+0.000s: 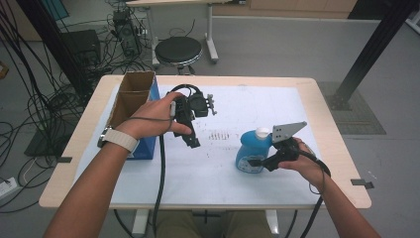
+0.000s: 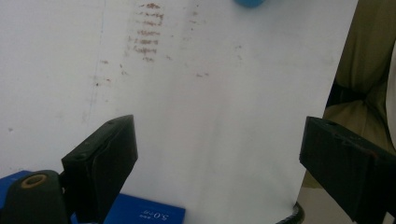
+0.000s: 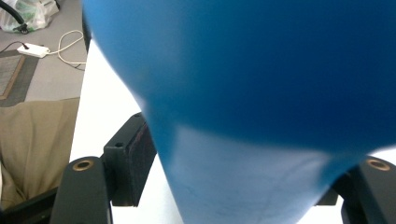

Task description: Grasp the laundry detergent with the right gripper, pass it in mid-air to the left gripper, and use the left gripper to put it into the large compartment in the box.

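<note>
Two hand-held grippers are in use over the white tabletop (image 1: 208, 163); the right hand-held gripper (image 1: 255, 162) has its jaws set around the lower body of the blue bottle (image 1: 252, 151), which stands upright on the tabletop toward the right front; in the right gripper view the bottle sits between the two jaws, the left pad touching or nearly touching its side, the other pad hidden behind it, so a firm grasp cannot be confirmed; the left hand-held gripper (image 1: 193, 141) hangs released above the middle of the tabletop, jaws wide and nothing between them.

Risk, as judged: the bottle is rounded and tapers toward its white cap (image 1: 261, 132); a grip placed low on a curved wall may slip or tilt the bottle on lifting; squeezing a soft wall too hard could deform it.

Clearance: the open cardboard box (image 1: 132, 94) stands at the left edge, just beside the left hand (image 1: 151, 116); the span between box and bottle is bare; the right edge of the tabletop lies near the right hand (image 1: 309, 163), leaving little margin on that side.
</note>
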The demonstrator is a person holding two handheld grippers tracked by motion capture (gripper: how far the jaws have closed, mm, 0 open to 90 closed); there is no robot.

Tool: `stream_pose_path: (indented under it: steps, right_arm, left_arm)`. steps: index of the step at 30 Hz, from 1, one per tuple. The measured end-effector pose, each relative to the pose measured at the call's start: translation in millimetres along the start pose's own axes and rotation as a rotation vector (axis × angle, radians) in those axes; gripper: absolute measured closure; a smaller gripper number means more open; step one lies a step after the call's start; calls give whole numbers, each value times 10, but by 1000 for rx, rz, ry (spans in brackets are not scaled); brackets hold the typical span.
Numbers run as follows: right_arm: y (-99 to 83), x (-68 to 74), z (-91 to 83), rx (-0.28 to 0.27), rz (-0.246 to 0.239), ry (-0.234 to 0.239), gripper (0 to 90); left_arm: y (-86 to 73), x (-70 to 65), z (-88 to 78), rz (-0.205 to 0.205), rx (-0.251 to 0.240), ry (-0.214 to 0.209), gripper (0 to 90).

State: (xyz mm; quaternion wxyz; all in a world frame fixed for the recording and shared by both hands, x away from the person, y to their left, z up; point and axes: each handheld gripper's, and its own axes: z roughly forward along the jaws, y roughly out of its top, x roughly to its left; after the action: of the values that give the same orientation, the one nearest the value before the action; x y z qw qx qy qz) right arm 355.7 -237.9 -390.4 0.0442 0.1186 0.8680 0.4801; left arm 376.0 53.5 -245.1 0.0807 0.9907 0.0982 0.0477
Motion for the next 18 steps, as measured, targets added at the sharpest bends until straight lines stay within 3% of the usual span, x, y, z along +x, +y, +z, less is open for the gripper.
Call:
stream_pose_path:
  steps: [18]
  right_arm:
    - [-24, -6, 17, -23, -10, -4, 355]
  left_arm:
    - [-12, 2, -1, -6, -4, 2, 118]
